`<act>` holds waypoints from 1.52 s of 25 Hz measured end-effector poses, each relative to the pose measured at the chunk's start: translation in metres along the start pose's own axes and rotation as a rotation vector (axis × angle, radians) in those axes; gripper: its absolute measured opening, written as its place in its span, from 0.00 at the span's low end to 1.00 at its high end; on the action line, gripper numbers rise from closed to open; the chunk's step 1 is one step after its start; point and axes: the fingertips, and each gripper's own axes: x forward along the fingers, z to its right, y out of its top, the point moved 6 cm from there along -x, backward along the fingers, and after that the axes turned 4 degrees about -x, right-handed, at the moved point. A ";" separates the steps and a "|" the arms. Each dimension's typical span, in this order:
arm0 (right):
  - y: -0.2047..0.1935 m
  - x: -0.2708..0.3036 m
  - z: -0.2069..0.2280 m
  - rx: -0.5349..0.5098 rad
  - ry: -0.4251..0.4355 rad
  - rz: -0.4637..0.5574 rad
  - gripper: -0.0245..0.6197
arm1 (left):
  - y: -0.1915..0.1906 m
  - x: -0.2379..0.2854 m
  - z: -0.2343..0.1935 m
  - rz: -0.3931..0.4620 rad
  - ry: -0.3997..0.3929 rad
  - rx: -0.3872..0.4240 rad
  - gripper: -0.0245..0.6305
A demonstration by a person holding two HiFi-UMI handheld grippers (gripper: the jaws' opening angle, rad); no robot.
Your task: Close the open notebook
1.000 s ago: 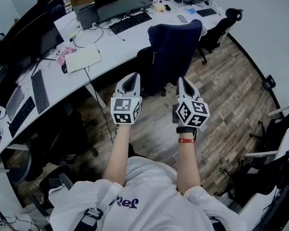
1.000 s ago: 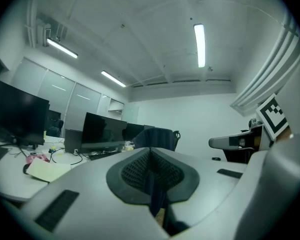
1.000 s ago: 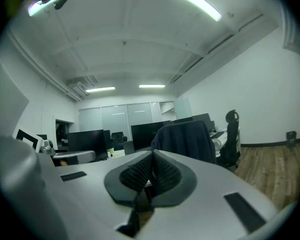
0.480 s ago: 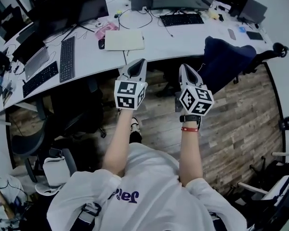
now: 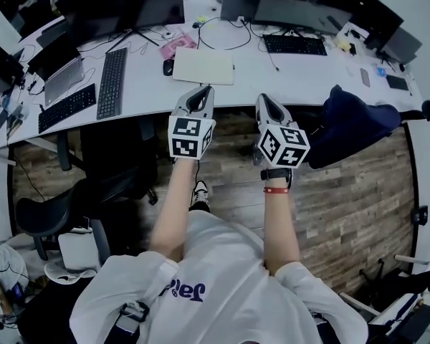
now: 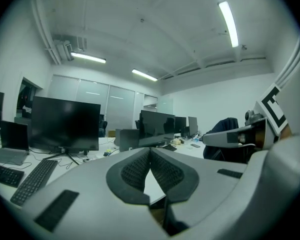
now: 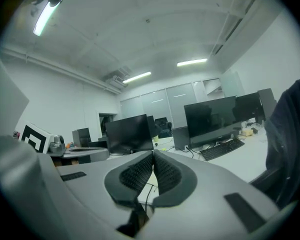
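Note:
A cream notebook (image 5: 203, 66) lies flat on the white desk (image 5: 287, 70), straight ahead of both grippers in the head view. My left gripper (image 5: 201, 92) is held out just short of the desk's near edge, below the notebook, jaws shut with nothing between them. My right gripper (image 5: 264, 99) is level beside it, also shut and empty. In the left gripper view the ribbed pads (image 6: 138, 169) meet in a closed line; the right gripper view shows its pads (image 7: 138, 175) pressed together the same way. Neither gripper touches the notebook.
Dark monitors (image 5: 129, 6) and black keyboards (image 5: 112, 82) line the desk; a mouse (image 5: 168, 67) and a pink item (image 5: 178, 45) lie left of the notebook. A chair draped in a dark blue jacket (image 5: 351, 124) stands right, a black chair (image 5: 100, 185) left.
The person has turned and walked to the desk: the notebook, earlier far to the left, is now directly ahead of both grippers. Both jaws stay shut.

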 end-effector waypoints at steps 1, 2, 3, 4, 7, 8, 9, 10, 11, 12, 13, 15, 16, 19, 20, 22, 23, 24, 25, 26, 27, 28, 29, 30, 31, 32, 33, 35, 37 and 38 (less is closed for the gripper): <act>0.000 0.010 -0.002 0.000 0.009 -0.005 0.04 | 0.001 0.005 -0.009 0.001 0.007 -0.007 0.07; 0.001 0.019 -0.004 0.002 0.018 -0.009 0.04 | 0.001 0.009 -0.018 0.001 0.013 -0.015 0.07; 0.001 0.028 -0.006 0.003 0.027 -0.016 0.04 | 0.002 0.013 -0.027 0.000 0.020 -0.024 0.07; 0.000 0.037 -0.008 0.005 0.036 -0.025 0.04 | 0.003 0.017 -0.036 0.000 0.027 -0.034 0.07; -0.003 0.065 -0.011 0.005 0.056 -0.071 0.04 | 0.003 0.033 -0.058 -0.007 0.039 -0.052 0.07; -0.004 0.074 -0.012 0.006 0.061 -0.080 0.04 | 0.002 0.038 -0.065 -0.012 0.042 -0.055 0.07; -0.005 0.083 -0.013 0.008 0.065 -0.084 0.04 | 0.001 0.043 -0.072 -0.021 0.044 -0.059 0.07; -0.006 0.092 -0.014 0.011 0.069 -0.085 0.04 | -0.002 0.046 -0.078 -0.031 0.044 -0.062 0.07; -0.007 0.100 -0.017 0.012 0.073 -0.086 0.04 | -0.005 0.050 -0.085 -0.041 0.043 -0.067 0.07; -0.009 0.108 -0.019 0.012 0.079 -0.088 0.04 | -0.008 0.052 -0.091 -0.047 0.045 -0.070 0.07; -0.011 0.116 -0.022 0.007 0.088 -0.093 0.04 | -0.012 0.055 -0.098 -0.049 0.049 -0.073 0.07; -0.020 0.134 -0.029 -0.005 0.109 -0.122 0.04 | -0.020 0.060 -0.114 -0.049 0.063 -0.080 0.07; -0.025 0.143 -0.033 -0.008 0.119 -0.142 0.04 | -0.024 0.062 -0.122 -0.050 0.069 -0.086 0.07; -0.033 0.167 -0.043 -0.010 0.145 -0.179 0.04 | -0.034 0.069 -0.142 -0.066 0.071 -0.114 0.07; -0.034 0.174 -0.046 -0.016 0.155 -0.185 0.04 | -0.036 0.071 -0.148 -0.071 0.070 -0.127 0.07; -0.035 0.186 -0.054 -0.029 0.170 -0.194 0.04 | -0.040 0.074 -0.161 -0.077 0.070 -0.149 0.07; -0.036 0.191 -0.056 -0.034 0.176 -0.199 0.04 | -0.043 0.076 -0.166 -0.081 0.072 -0.156 0.07; -0.039 0.196 -0.057 -0.037 0.181 -0.208 0.04 | -0.048 0.078 -0.171 -0.089 0.078 -0.164 0.07; -0.043 0.201 -0.058 -0.037 0.186 -0.218 0.04 | -0.054 0.079 -0.175 -0.099 0.086 -0.174 0.07; -0.048 0.206 -0.057 -0.034 0.189 -0.229 0.04 | -0.062 0.081 -0.179 -0.110 0.097 -0.186 0.07; -0.053 0.211 -0.056 -0.028 0.189 -0.240 0.04 | -0.071 0.083 -0.183 -0.122 0.110 -0.202 0.07; -0.057 0.216 -0.053 -0.021 0.188 -0.249 0.04 | -0.080 0.086 -0.188 -0.134 0.121 -0.220 0.08; -0.061 0.222 -0.051 -0.014 0.189 -0.258 0.04 | -0.088 0.089 -0.193 -0.144 0.131 -0.239 0.10; -0.065 0.229 -0.049 -0.008 0.192 -0.266 0.04 | -0.095 0.092 -0.198 -0.153 0.138 -0.258 0.12; -0.068 0.236 -0.047 -0.004 0.198 -0.274 0.04 | -0.101 0.095 -0.204 -0.161 0.146 -0.272 0.12; -0.070 0.245 -0.046 -0.001 0.206 -0.280 0.04 | -0.106 0.098 -0.210 -0.168 0.156 -0.281 0.12; -0.072 0.254 -0.044 0.000 0.216 -0.286 0.04 | -0.111 0.103 -0.216 -0.174 0.165 -0.286 0.13; -0.073 0.278 -0.040 -0.001 0.240 -0.295 0.04 | -0.118 0.115 -0.227 -0.173 0.184 -0.304 0.15; -0.072 0.301 -0.036 -0.006 0.266 -0.305 0.04 | -0.124 0.129 -0.240 -0.167 0.204 -0.343 0.18; -0.073 0.311 -0.034 -0.006 0.278 -0.313 0.04 | -0.128 0.134 -0.245 -0.171 0.216 -0.366 0.21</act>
